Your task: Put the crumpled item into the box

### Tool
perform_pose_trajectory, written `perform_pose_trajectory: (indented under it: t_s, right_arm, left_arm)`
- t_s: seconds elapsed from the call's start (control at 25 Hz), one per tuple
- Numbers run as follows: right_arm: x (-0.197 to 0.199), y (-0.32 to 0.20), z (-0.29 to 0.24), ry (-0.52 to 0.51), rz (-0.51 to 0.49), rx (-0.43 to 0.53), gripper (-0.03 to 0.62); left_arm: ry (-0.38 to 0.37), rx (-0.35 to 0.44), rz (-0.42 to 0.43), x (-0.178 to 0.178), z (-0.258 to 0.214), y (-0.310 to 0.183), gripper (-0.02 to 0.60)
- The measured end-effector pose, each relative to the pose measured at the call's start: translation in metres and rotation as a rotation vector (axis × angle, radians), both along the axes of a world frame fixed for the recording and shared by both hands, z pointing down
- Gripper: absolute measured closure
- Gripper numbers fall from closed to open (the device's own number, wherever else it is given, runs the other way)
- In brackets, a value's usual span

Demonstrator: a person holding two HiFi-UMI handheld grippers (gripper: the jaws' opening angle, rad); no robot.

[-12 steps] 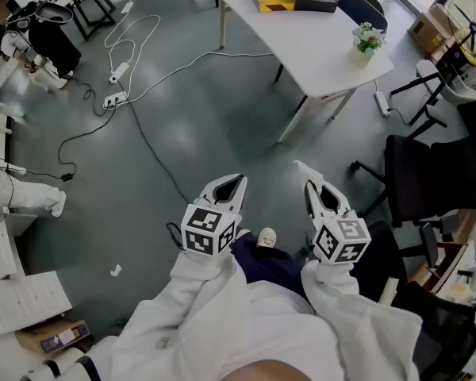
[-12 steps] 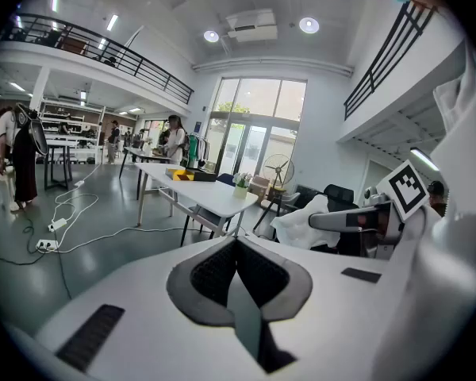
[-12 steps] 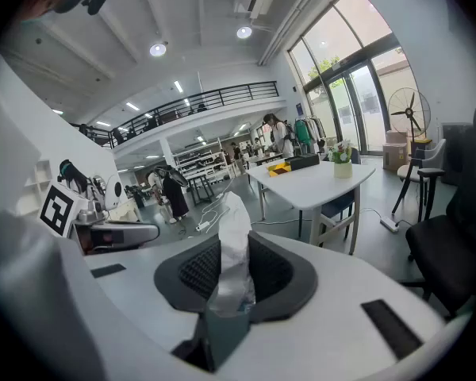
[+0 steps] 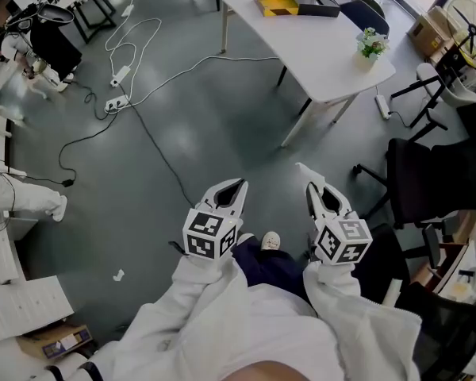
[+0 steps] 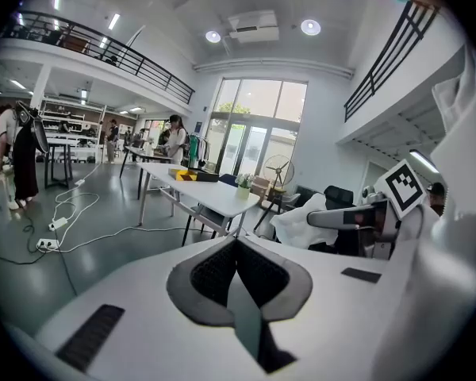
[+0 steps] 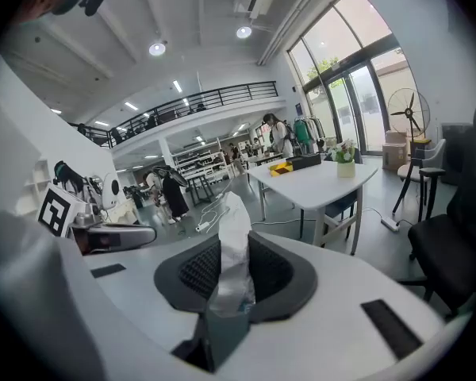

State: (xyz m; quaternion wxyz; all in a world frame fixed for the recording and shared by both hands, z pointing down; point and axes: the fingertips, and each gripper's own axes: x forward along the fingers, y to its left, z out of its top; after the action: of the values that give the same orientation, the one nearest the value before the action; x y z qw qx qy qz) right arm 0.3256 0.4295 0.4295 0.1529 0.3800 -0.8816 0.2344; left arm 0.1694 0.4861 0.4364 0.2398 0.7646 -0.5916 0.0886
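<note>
Half a second on, little has changed: the white rectangular worktop (image 4: 317, 46) has barely shifted in our head view. Our right hand-held gripper (image 4: 317, 189) pinches the crumpled white paper wad (image 6: 232, 244), well short of the worktop. The open yellow-and-black box (image 4: 296, 1) lies on the worktop's far end. Our left hand-held gripper (image 4: 232, 189) is pressed together, empty. The carry is still ahead, we judge.
</note>
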Motion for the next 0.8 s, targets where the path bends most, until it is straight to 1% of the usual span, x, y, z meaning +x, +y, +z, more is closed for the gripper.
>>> perform_pose_trajectory:
  t_s: [0.2, 0.36, 0.44, 0.6, 0.8]
  right_arm:
    - [-0.017, 0.011, 0.002, 0.003, -0.010, -0.006, 0.505]
    - [-0.021, 0.015, 0.004, 0.004, -0.012, -0.023, 0.505]
    - [-0.022, 0.012, 0.006, 0.007, -0.011, -0.024, 0.505]
    - [-0.029, 0.003, 0.016, 0.006, -0.019, -0.036, 0.505]
    - [-0.038, -0.022, 0.021, -0.008, -0.026, -0.053, 0.505]
  left_arm:
    - [0.005, -0.008, 0.002, -0.015, 0.005, 0.008, 0.566]
    - [0.012, -0.022, -0.001, -0.020, 0.009, 0.011, 0.566]
    - [0.010, -0.023, 0.003, -0.020, 0.011, 0.010, 0.566]
    - [0.015, -0.030, -0.015, -0.029, 0.019, 0.002, 0.566]
    - [0.012, -0.037, -0.027, -0.038, 0.023, -0.019, 0.566]
